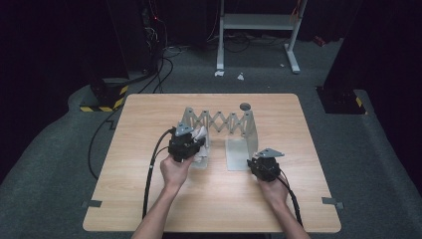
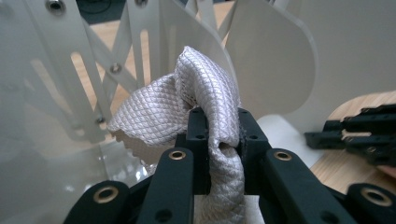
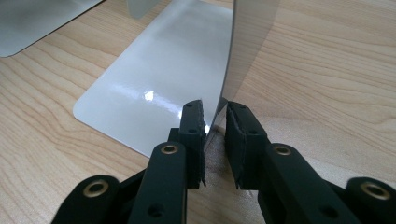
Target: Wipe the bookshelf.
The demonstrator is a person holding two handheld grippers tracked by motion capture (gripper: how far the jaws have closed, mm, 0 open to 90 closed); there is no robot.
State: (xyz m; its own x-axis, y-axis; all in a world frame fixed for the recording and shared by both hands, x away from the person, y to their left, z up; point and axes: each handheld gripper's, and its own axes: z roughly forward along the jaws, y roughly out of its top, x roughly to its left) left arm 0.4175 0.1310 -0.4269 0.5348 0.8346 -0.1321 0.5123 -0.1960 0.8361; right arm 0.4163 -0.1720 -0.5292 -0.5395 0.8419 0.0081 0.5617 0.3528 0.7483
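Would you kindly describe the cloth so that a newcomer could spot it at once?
On the wooden table stands a grey rack with a scissor lattice between two end plates. At its left plate, the left gripper pinches the cloth. It is the one soft thing there: pale, shiny, diamond-patterned fabric, bunched up among flat rigid panels.

A lab or recording studio: a lone wooden table [image 1: 214,199] on grey carpet [image 1: 45,164], black drapes all round, cables [image 1: 159,69] at 11 o'clock, a white metal stand [image 1: 256,22] at 12 o'clock.

High view overlooks rack [image 1: 219,122]; gripper views close.
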